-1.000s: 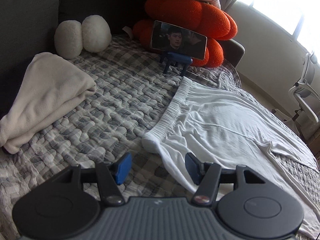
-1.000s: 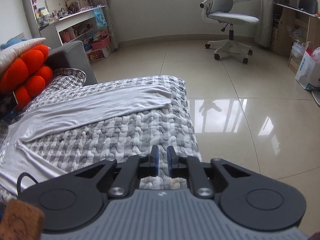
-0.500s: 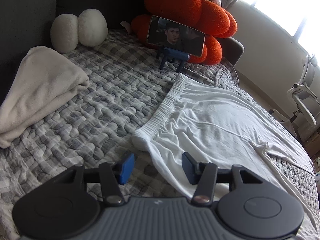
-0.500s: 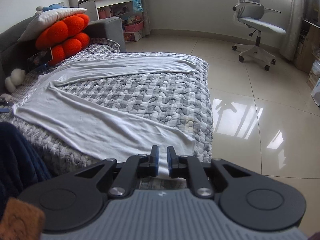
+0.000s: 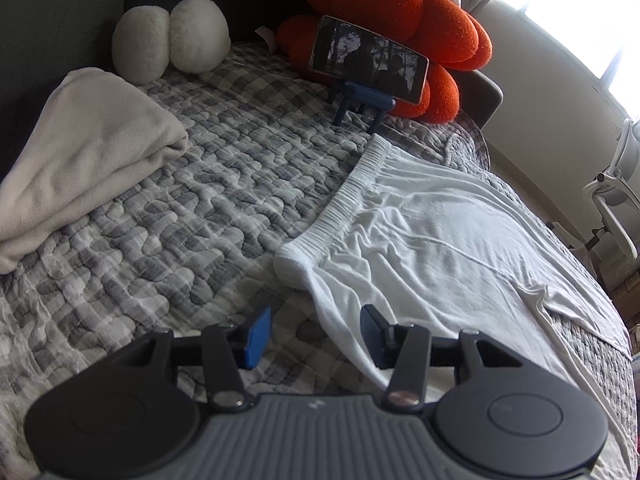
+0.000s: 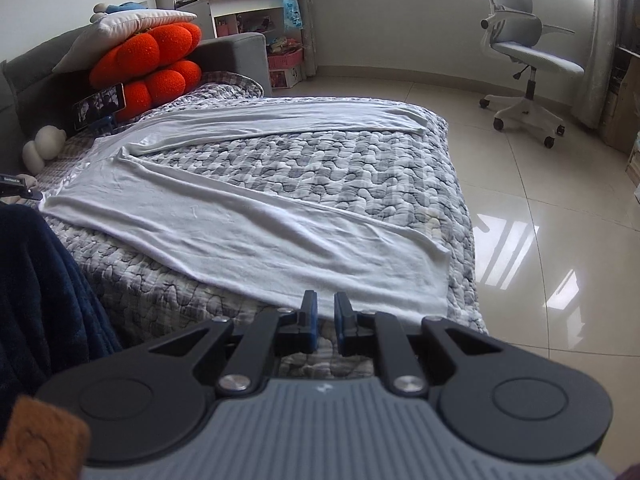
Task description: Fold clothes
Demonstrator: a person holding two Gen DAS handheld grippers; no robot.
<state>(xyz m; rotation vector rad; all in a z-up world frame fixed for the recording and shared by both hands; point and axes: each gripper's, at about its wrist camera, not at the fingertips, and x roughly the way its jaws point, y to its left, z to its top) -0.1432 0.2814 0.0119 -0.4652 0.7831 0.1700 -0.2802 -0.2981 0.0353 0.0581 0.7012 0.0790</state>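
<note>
White trousers [image 5: 432, 240] on grey-and-white checked quilt [image 5: 192, 200], orange cushion [image 5: 400, 12] behind.

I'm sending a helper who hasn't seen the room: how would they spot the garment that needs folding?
On the grey checked quilt covering the bed, look below the orange cushion and the propped phone. The white trousers lie flat, legs spread apart, unlike the cream blanket already folded nearby.
</note>
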